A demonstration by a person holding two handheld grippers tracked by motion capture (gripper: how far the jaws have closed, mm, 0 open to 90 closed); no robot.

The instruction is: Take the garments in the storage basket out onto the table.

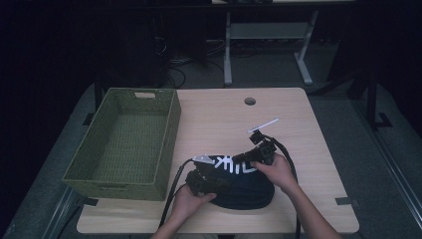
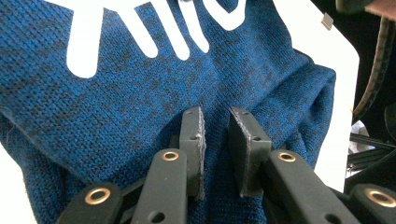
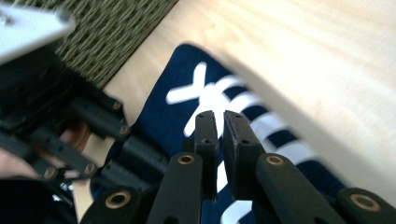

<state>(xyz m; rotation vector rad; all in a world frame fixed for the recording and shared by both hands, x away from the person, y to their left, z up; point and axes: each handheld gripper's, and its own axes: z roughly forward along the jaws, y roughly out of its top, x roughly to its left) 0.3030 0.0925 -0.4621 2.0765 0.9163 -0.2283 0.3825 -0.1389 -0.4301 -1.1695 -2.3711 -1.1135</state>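
Observation:
A dark blue knit garment [image 1: 251, 191] with white lettering lies bunched near the front edge of the table. My left gripper [image 1: 223, 186] sits on its left part. In the left gripper view the jaws [image 2: 215, 114] stand close together with a fold of the blue knit [image 2: 116, 93] pinched between them and creases running out from them. My right gripper [image 1: 238, 160] hovers over the lettering at the garment's far edge. In the right gripper view its jaws [image 3: 215, 116] stand a slim gap apart above the cloth [image 3: 161, 116], with nothing between them.
A green woven basket [image 1: 171, 129] stands empty at the table's left, its wall [image 3: 116, 28] close to the garment. The wooden table [image 1: 224, 114] has a round hole [image 1: 250, 101] near its far edge. Cables trail from both grippers over the front edge.

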